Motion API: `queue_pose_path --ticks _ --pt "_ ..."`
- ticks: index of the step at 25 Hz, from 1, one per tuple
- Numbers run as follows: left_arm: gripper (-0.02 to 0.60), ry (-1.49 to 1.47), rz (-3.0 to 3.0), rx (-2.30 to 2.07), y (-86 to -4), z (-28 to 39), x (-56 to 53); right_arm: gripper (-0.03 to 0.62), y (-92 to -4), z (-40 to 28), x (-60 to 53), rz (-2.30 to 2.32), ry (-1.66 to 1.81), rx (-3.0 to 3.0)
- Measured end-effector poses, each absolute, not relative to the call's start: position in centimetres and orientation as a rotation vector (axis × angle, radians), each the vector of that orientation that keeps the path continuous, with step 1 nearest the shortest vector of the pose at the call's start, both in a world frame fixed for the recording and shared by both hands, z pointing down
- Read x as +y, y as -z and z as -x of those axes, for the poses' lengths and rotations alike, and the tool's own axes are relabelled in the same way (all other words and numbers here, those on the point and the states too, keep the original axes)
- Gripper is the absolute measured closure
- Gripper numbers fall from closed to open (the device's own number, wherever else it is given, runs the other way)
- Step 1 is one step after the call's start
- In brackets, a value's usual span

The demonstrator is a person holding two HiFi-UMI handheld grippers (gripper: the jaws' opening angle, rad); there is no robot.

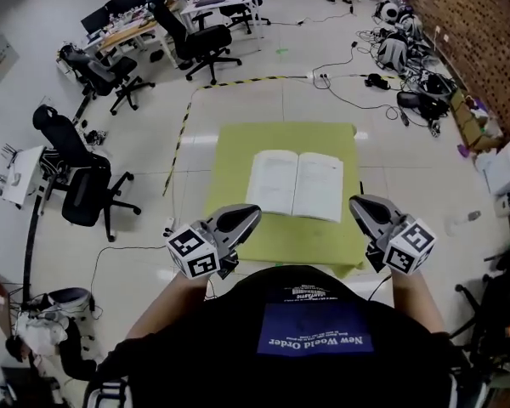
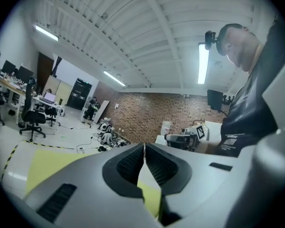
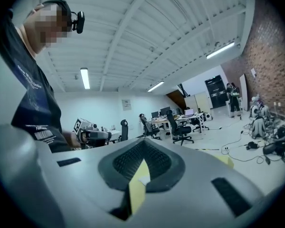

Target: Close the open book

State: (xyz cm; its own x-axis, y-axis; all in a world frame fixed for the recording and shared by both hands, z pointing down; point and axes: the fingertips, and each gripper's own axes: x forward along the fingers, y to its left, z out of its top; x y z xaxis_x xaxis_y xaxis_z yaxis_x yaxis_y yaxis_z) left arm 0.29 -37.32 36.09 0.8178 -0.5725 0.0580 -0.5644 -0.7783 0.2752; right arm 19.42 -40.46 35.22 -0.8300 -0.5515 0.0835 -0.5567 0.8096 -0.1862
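An open book (image 1: pixel 295 185) lies flat with white pages up on the yellow-green table (image 1: pixel 238 151). Both grippers hover at the table's near edge, pointing toward the book. My left gripper (image 1: pixel 255 212) is off the book's lower left corner, its jaws shut with nothing between them (image 2: pixel 144 145). Off the lower right corner sits my right gripper (image 1: pixel 354 202), jaw tips together and empty (image 3: pixel 142 142). Neither touches the book. Each gripper view shows the other gripper across the table: the right gripper (image 2: pixel 183 139) and the left gripper (image 3: pixel 92 136).
Black office chairs (image 1: pixel 85 185) stand left of the table, with more chairs and desks with monitors (image 1: pixel 153 24) at the back. Cables and gear (image 1: pixel 408 75) litter the floor by the brick wall at right. A black-and-yellow tape line (image 1: pixel 183 134) runs past the table's left side.
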Motion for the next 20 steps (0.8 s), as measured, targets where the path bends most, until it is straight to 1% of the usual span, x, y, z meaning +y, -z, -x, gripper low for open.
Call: queue_pose_path --ticks 4,7,11,16,20 --pt "0.574 -0.003 -2.661 -0.946 -37.3 -1.8 -39.5 0.609 -36.5 -20.3 -42.8 -0.835 -0.353 -2.968" --pt "0.574 -0.039 -2.645 -0.949 -38.3 -1.2 -40.3 0.609 -36.8 -19.4 -43.6 -0.838 -0.388 -2.969" --pt "0.574 -0.055 -2.654 -0.886 -39.8 0.1 -42.2 0.609 -37.2 -17.7 -44.5 -0.900 -0.373 -2.934" --pt "0.568 -0.095 -2.694 -0.779 -40.8 0.1 -44.7 0.609 -37.2 -16.9 -44.8 -0.993 -0.377 -2.882" --pt "0.442 -0.282 -2.741 -0.686 -42.9 -1.7 -45.7 0.609 -37.3 -17.1 -45.1 -1.041 -0.385 -2.859"
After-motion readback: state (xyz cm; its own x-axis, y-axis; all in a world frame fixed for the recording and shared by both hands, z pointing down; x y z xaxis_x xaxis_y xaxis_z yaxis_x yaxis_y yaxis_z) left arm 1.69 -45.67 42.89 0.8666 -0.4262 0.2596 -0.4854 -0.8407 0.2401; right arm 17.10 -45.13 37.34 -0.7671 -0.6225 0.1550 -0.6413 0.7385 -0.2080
